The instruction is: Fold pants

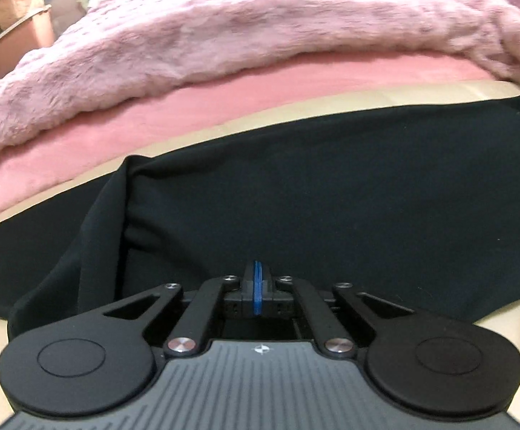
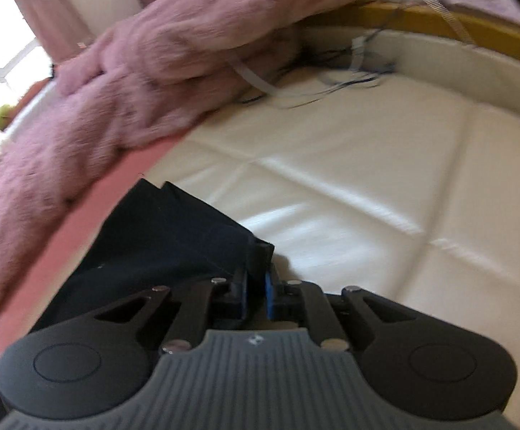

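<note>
Black pants lie spread across a beige bed surface, with a raised fold at their left. My left gripper sits at their near edge. Its blue pads are pressed together and its tips are sunk into the dark cloth. In the right wrist view the pants end in a corner at the lower middle. My right gripper is shut on that corner, with dark cloth showing between its blue pads.
A fluffy pink blanket is heaped behind the pants, over a pink sheet. The same blanket runs along the left of the cream quilted mattress. Loose cables lie near the padded rim and wooden frame.
</note>
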### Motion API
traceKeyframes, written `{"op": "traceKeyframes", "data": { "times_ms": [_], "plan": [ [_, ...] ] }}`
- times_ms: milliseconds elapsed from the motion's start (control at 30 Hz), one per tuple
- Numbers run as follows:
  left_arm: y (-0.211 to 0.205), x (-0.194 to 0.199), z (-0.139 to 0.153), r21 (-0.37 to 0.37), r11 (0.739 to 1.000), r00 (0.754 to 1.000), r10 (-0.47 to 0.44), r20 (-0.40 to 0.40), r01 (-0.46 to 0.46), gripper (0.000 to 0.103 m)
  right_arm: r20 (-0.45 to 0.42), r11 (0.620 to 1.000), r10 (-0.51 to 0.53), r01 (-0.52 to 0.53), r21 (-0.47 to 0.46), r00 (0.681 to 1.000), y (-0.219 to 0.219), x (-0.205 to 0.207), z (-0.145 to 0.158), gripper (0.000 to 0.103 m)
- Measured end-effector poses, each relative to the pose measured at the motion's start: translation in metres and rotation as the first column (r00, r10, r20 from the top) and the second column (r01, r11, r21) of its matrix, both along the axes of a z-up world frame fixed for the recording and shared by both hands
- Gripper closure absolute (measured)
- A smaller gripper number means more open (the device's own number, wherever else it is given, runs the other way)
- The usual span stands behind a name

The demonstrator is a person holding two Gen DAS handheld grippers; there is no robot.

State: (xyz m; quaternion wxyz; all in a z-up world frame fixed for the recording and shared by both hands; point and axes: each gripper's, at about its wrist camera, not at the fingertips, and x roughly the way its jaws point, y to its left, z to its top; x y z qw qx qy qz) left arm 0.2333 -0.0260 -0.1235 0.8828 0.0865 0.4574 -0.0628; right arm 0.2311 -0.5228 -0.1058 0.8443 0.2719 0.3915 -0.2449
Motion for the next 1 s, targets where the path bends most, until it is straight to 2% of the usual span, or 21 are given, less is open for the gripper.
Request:
{"op": "traceKeyframes", "data": {
  "times_ms": [100, 167, 233, 300, 367, 433, 533, 600, 733, 833, 900, 1000],
  "plan": [
    [-0.009, -0.021, 0.015, 0.005, 1.000, 0.996, -0.024, 0.081, 0.024, 0.092, -0.037, 0.999, -0.023, 0.021, -0.034, 0.999, -0.014, -0.008, 0.004, 0.098],
    [-0.008, -0.036, 0.029, 0.010, 0.999, 0.992, -0.031, 0.119, 0.030, 0.086, -0.054, 0.998, 0.005, -0.008, -0.061, 0.999, -0.018, -0.007, 0.008, 0.091],
    [0.000, -0.049, 0.039, 0.025, 1.000, 0.993, -0.009, 0.120, 0.006, 0.082, -0.075, 0.993, 0.044, -0.052, -0.109, 0.996, -0.015, -0.012, 0.015, 0.075],
    [0.015, -0.063, 0.045, 0.060, 0.997, 0.993, 0.032, 0.111, -0.039, 0.072, -0.078, 0.975, 0.081, -0.095, -0.199, 0.994, -0.009, -0.013, 0.027, 0.062],
    [0.031, -0.076, 0.045, 0.082, 0.993, 0.993, 0.079, 0.084, -0.086, 0.064, -0.066, 0.954, 0.117, -0.130, -0.269, 0.991, 0.000, -0.021, 0.041, 0.060],
    [0.046, -0.089, 0.039, 0.103, 0.989, 0.993, 0.105, 0.053, -0.110, 0.061, -0.037, 0.933, 0.186, -0.188, -0.306, 0.982, 0.011, -0.029, 0.052, 0.056],
    [0.058, -0.107, 0.029, 0.125, 0.983, 0.991, 0.135, 0.009, -0.135, 0.056, -0.023, 0.899, 0.305, -0.296, -0.322, 0.952, 0.027, -0.028, 0.057, 0.056],
    [0.062, -0.120, 0.024, 0.122, 0.982, 0.990, 0.144, -0.006, -0.142, 0.047, -0.033, 0.873, 0.362, -0.351, -0.338, 0.932, 0.036, -0.026, 0.056, 0.056],
    [0.063, -0.130, 0.010, 0.174, 0.972, 0.986, 0.162, -0.025, -0.155, 0.045, -0.035, 0.846, 0.434, -0.420, -0.328, 0.900, 0.051, -0.021, 0.053, 0.056],
    [0.066, -0.132, 0.009, 0.146, 0.975, 0.985, 0.173, -0.014, -0.169, 0.048, -0.042, 0.806, 0.495, -0.477, -0.350, 0.868, 0.060, -0.018, 0.054, 0.056],
    [0.071, -0.132, 0.008, 0.117, 0.976, 0.982, 0.187, -0.012, -0.184, 0.075, -0.051, 0.771, 0.541, -0.520, -0.367, 0.839, 0.063, -0.014, 0.056, 0.056],
    [0.075, -0.132, 0.005, 0.118, 0.972, 0.979, 0.205, -0.011, -0.202, 0.101, -0.080, 0.721, 0.594, -0.574, -0.387, 0.800, 0.063, -0.003, 0.057, 0.056]
  ]
}}
